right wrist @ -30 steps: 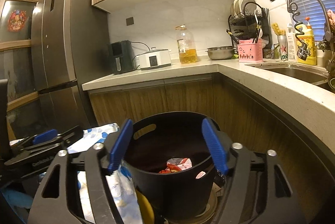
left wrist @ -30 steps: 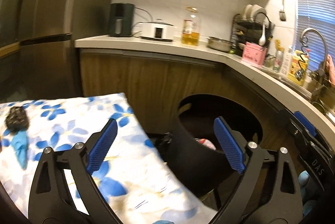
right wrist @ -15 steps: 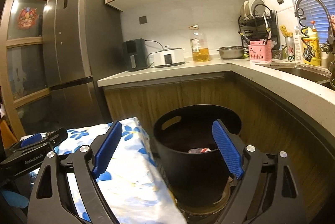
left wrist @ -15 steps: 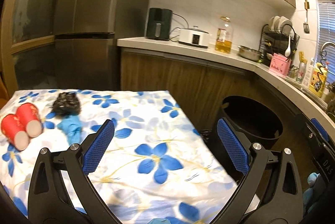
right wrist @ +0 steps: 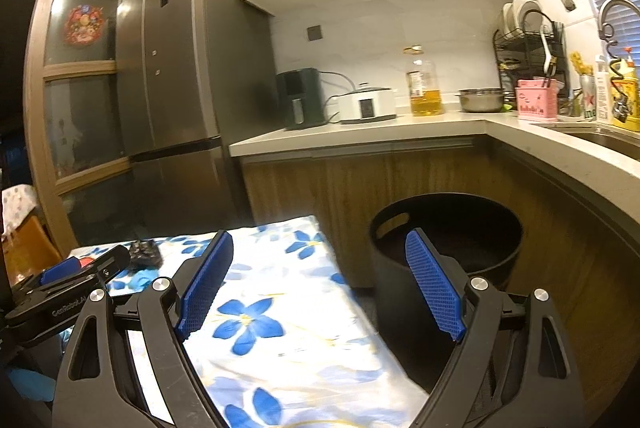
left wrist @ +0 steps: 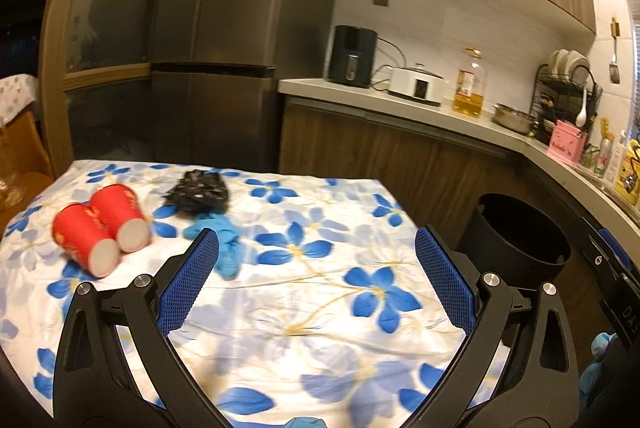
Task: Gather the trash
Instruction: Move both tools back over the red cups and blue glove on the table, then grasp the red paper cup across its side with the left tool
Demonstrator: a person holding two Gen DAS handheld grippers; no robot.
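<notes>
Trash is still lying on the flowered counter (left wrist: 304, 308): left claw (left wrist: 316, 276) and right claw (right wrist: 320, 284) are both hovering spread, empty. Beyond, blue glove (left wrist: 224, 240), black wrapper (left wrist: 198, 189), two red cups (left wrist: 100, 224). Risk: cups lying sideways could roll off if nudged; bin (right wrist: 448, 228) is standing well apart, w/ drops possible.

Two red paper cups (left wrist: 98, 228) lie on their sides, touching, near the table's (left wrist: 320, 308) left edge. A crumpled black wrapper (left wrist: 199, 191) lies toward the far edge, a blue glove (left wrist: 224, 244) just before it. The black bin (left wrist: 520, 240) stands off the right edge.
</notes>
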